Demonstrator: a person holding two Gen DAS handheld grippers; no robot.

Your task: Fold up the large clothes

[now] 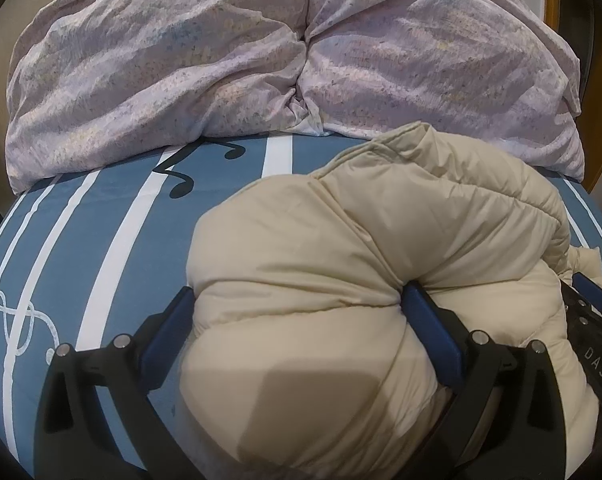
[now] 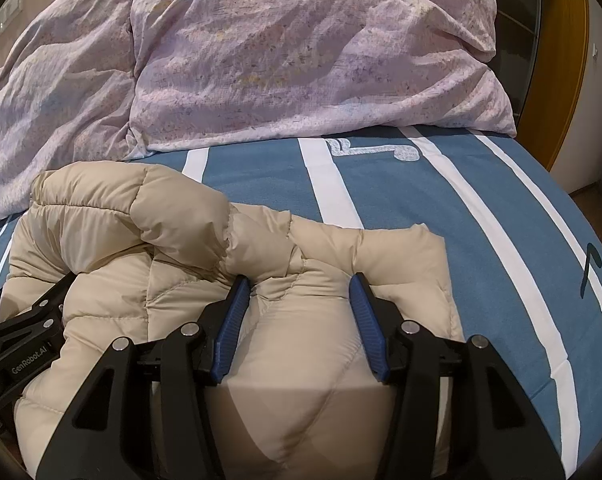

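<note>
**Apprentice:** Where does everything lie?

**Me:** Start with the bed (image 1: pixel 101 240), blue sheet with white stripes and music notes. The lilac duvet (image 1: pixel 181 72) is heaped along its far edge. The cream puffer jacket (image 1: pixel 341 264) lies bunched at the near edge, toward the right side as my left camera sees it, with bare sheet between it and the duvet.

**Apprentice:** And your tools?

**Me:** Both are holding the jacket. My left tool (image 1: pixel 297 308) stands fairly wide, with a thick padded roll bulging between its blue pads. My right tool (image 2: pixel 297 292) is narrower and pinches a puckered fold near a stitched seam. In the right camera, my left tool sits just beside it at the picture's left edge.

**Apprentice:** How would you do this step well?

**Me:** I judge we are mid-fold, carrying a doubled section. I would keep both grips level and move them together, so the padding doesn't twist. The shell looks slick and the filling springy, so a loose squeeze could let it slide out. I'd lay it down on the open sheet short of the duvet, press the air out, then let go.
</note>
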